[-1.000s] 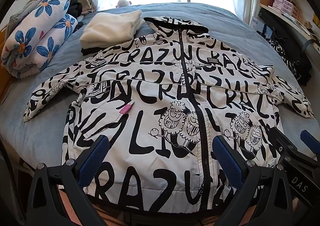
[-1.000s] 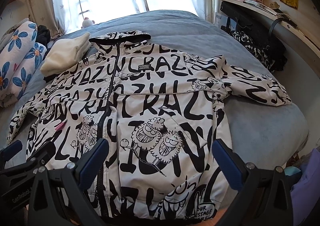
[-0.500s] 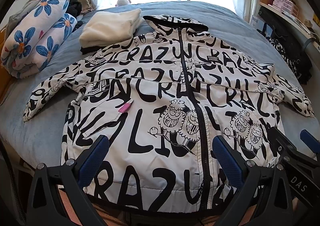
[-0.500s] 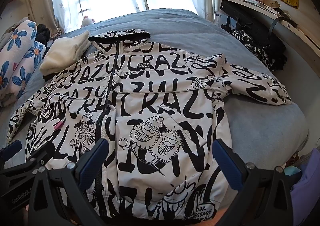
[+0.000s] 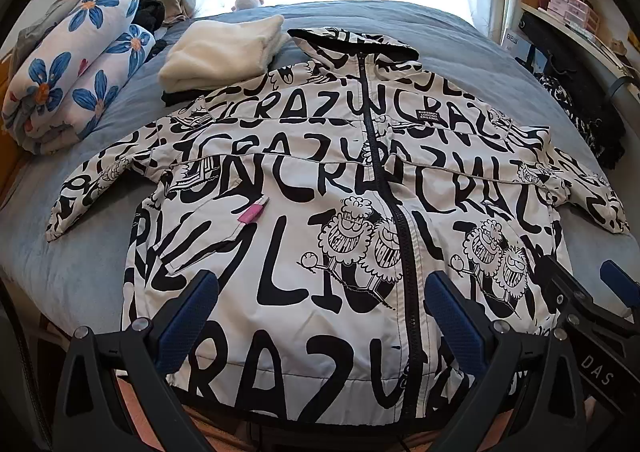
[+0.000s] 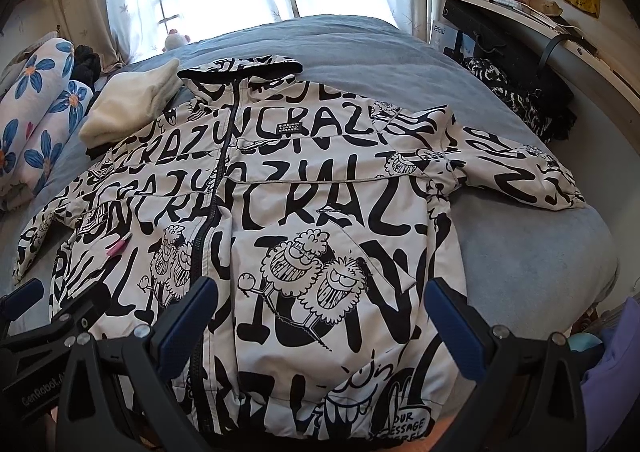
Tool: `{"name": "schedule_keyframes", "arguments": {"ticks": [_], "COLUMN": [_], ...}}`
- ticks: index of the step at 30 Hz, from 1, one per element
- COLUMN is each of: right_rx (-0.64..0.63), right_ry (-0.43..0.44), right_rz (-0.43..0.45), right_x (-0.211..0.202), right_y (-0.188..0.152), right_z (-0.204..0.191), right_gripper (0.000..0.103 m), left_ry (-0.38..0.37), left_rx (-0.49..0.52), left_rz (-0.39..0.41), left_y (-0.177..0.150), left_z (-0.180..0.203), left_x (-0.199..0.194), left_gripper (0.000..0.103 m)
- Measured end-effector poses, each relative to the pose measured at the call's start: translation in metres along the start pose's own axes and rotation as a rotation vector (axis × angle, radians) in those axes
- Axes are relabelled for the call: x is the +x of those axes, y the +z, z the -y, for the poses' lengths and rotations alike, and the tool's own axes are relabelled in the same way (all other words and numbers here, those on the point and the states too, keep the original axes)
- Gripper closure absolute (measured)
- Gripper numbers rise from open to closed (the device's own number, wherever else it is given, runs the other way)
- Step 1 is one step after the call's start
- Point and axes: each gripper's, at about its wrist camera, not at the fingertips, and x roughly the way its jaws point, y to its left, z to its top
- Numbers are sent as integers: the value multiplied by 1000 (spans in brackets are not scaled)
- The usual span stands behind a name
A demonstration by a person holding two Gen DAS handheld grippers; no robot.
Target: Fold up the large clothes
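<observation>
A white hooded jacket (image 5: 320, 187) (image 6: 320, 203) covered in black lettering and cartoon faces lies flat, zipped and front up, on a blue bed (image 5: 460, 31) (image 6: 532, 260). Its sleeves spread out to both sides and its hood points toward the window. My left gripper (image 5: 320, 316) hovers open above the hem, left of the zip, with nothing between its blue pads. My right gripper (image 6: 320, 316) hovers open above the hem on the right half. Each gripper shows at the edge of the other's view: the right gripper (image 5: 592, 292), the left gripper (image 6: 48, 312).
A folded cream garment (image 5: 224, 51) lies beside the hood. Rolled flower-print bedding (image 5: 72, 75) is stacked at the far left. A black bag and patterned cloth (image 6: 520, 91) rest against the shelf on the right. A small plush toy (image 5: 246, 1) sits by the curtained window.
Both cameras have drifted slightly; the jacket sits a touch higher in the frames. The jacket itself has not moved and both grippers stay open.
</observation>
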Motion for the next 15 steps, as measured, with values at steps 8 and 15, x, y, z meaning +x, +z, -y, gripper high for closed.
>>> {"name": "schedule_keyframes", "arguments": {"ticks": [8, 15], "right_rx": [0, 1], "right_ry": [-1, -1], "right_rz": [0, -2], "right_x": [0, 1], "right_y": [0, -1], "right_z": [-1, -1], "right_gripper": [0, 0], "left_ry": [0, 1], "left_rx": [0, 2], "left_rz": [-2, -5], "left_y": [2, 1], "left_z": [-1, 0], "left_x": [0, 1], "left_gripper": [1, 1]}}
